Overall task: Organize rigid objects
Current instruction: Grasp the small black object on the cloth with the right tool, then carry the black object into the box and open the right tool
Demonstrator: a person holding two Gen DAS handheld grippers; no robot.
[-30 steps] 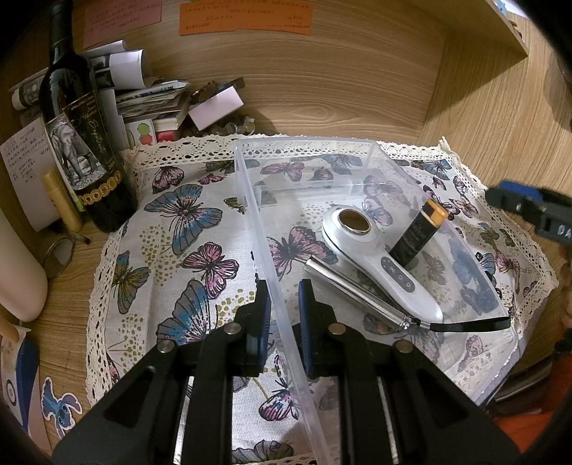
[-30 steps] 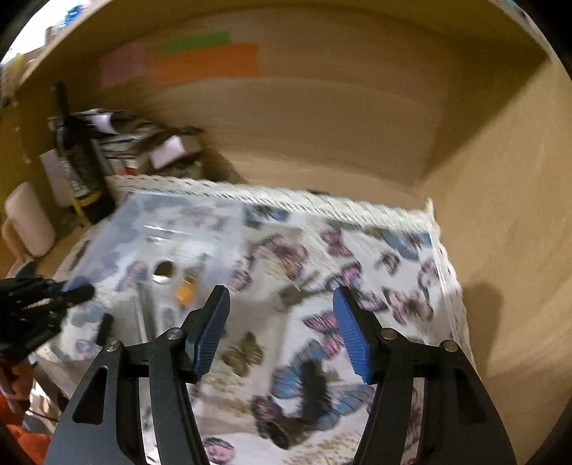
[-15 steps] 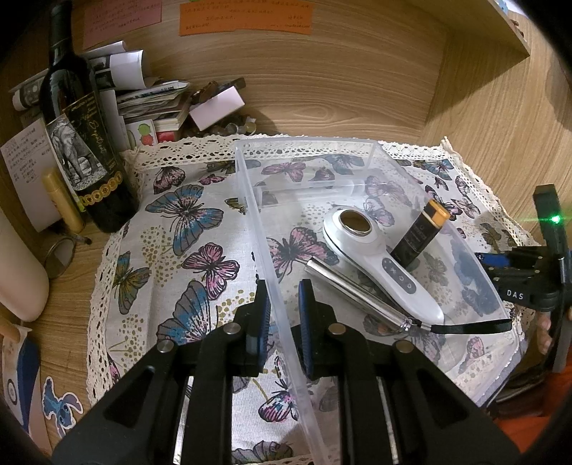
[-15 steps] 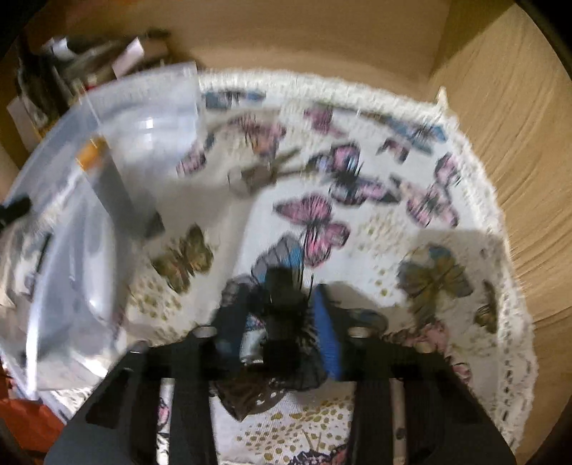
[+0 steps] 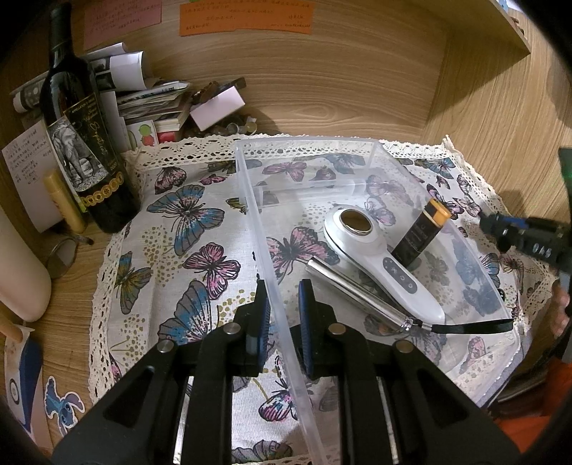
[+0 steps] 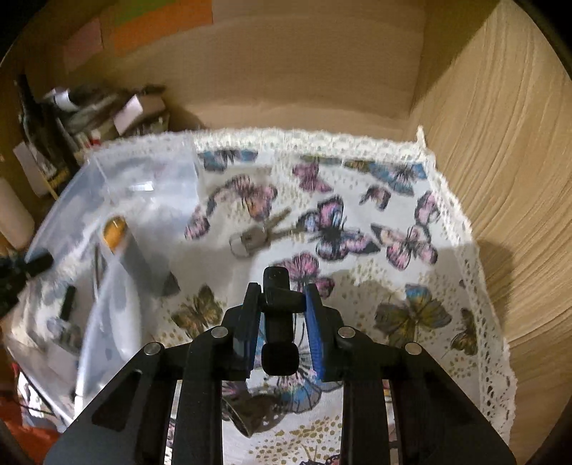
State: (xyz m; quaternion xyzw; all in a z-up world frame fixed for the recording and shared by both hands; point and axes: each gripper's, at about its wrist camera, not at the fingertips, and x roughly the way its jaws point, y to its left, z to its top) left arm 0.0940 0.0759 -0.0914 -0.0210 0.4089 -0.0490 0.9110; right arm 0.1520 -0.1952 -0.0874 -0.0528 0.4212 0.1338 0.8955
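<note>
A: How far is the sorting?
B: The clear bin [image 5: 357, 150] at frame centre holds three items. The right gripper [image 6: 282, 322] clamps a black object [image 6: 277, 297]; the keys [image 6: 257, 232] wait above it on the cloth.
A: Any obstacle?
B: The left gripper [image 5: 282, 314] pinches the bin wall; the wine bottle [image 5: 78, 136] stands upper left, apart.

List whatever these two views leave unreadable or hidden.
- Black object in the right gripper: right wrist view, fingers cover its sides; identity unclear.
- Bin contents: right wrist view, motion blur.
- Note text: left wrist view, too small.
- Keys: absent from left wrist view.
- Left gripper: whether its pads touch the bin wall is unclear.
</note>
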